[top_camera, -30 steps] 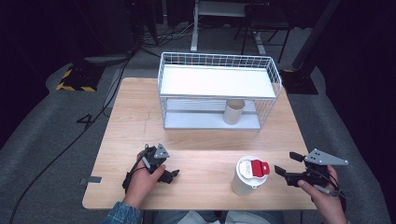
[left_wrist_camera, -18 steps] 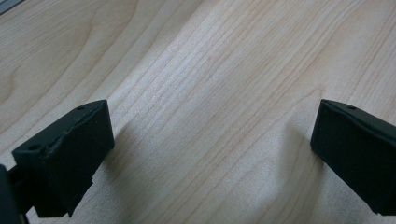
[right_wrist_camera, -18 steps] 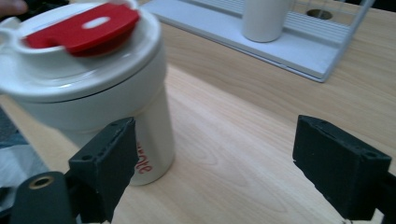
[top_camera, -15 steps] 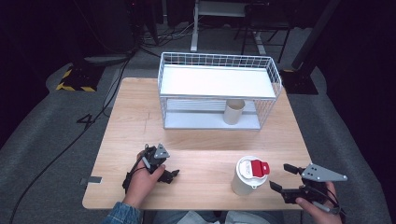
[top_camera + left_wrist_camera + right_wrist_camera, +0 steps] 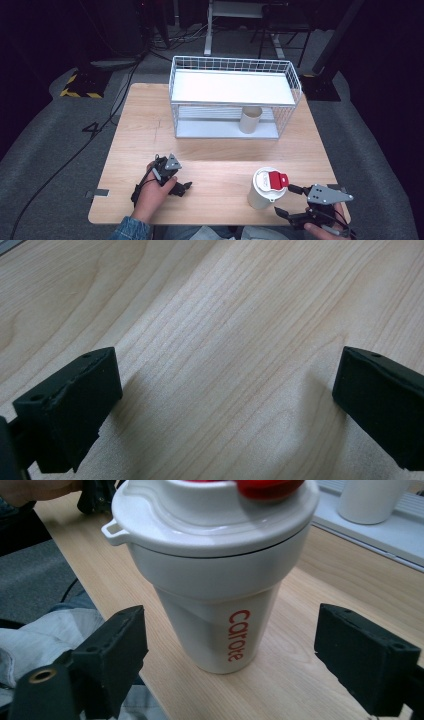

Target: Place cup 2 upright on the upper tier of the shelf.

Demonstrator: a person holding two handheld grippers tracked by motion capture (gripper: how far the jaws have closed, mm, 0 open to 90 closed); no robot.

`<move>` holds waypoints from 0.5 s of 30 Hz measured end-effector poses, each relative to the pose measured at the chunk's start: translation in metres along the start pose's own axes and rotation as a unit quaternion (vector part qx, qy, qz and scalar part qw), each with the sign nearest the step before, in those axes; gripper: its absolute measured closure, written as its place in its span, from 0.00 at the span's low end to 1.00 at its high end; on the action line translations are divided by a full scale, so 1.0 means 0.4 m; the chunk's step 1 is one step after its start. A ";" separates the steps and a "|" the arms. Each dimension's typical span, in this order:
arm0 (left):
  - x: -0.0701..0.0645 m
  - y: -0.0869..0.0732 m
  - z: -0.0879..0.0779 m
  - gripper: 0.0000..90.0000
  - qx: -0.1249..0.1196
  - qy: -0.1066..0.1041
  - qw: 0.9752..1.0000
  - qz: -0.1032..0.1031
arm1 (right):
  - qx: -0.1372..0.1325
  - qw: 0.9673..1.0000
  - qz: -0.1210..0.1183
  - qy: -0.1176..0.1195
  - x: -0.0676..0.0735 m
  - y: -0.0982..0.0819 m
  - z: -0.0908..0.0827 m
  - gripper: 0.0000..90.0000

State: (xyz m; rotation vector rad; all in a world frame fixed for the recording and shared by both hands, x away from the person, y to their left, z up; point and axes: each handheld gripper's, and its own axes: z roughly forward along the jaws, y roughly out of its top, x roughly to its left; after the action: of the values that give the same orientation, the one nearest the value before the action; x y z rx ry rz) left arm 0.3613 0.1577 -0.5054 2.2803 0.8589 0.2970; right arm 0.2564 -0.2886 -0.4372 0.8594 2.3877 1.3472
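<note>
The white lidded tumbler stands upright on the wooden counter near its front edge, toward the person's right; its lid carries a red flip cap, and in the right gripper view the body tapers downward to a narrow base, with red lettering running up the side; its long axis is vertical.

The right gripper lies just to the right of the tumbler and a little nearer the person, held roughly level with its jaws pointing left toward the cup; its jaws have just been opening and now stand released, wide apart; seen along them, the tumbler sits centred ahead, short of the pads, with counter showing on both sides, so nothing is grasped yet.

The left gripper rests on the counter well to the left of the tumbler, its jaws parted over bare wood and holding nothing; the right hand is plainly the nearer one.

Judged from this, the coming move is a straight advance leftward to bring the pads either side of the lower, narrower part of the body; approaching too high would meet the wider lid rim.

Farther back a white wire rack stands with a beige cup on its lower shelf, well apart from both hands.
</note>
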 end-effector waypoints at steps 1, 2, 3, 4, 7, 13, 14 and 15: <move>0.000 0.000 0.000 0.00 0.000 0.000 1.000 0.000 | 0.000 1.000 0.000 0.000 0.000 0.000 0.000 0.13; 0.000 0.000 0.000 0.00 0.000 0.000 1.000 0.000 | 0.000 1.000 0.001 0.002 0.001 -0.001 0.003 0.13; 0.000 0.000 0.000 0.00 0.000 0.000 1.000 0.000 | 0.000 1.000 -0.001 0.003 0.001 -0.001 0.009 0.12; 0.000 0.000 0.000 0.00 0.000 0.000 1.000 0.000 | 0.002 1.000 -0.001 0.005 0.002 -0.001 0.013 0.11; 0.000 0.000 0.000 0.00 0.000 0.000 1.000 0.000 | 0.002 1.000 -0.003 0.009 0.003 -0.001 0.027 0.10; 0.000 0.000 0.000 0.00 0.000 0.001 1.000 0.001 | 0.005 1.000 0.000 0.013 0.008 -0.004 0.065 0.10; 0.000 0.000 0.000 0.00 0.000 0.000 1.000 0.000 | 0.004 1.000 0.000 0.017 0.009 -0.005 0.071 0.10; 0.000 0.000 0.000 0.00 0.000 0.000 1.000 0.000 | 0.005 1.000 0.000 0.017 0.008 -0.006 0.083 0.10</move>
State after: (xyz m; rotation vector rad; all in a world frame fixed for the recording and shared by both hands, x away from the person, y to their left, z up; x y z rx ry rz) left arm 0.3613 0.1577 -0.5053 2.2809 0.8586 0.2967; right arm 0.2694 -0.2648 -0.4566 0.8462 2.4221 1.3625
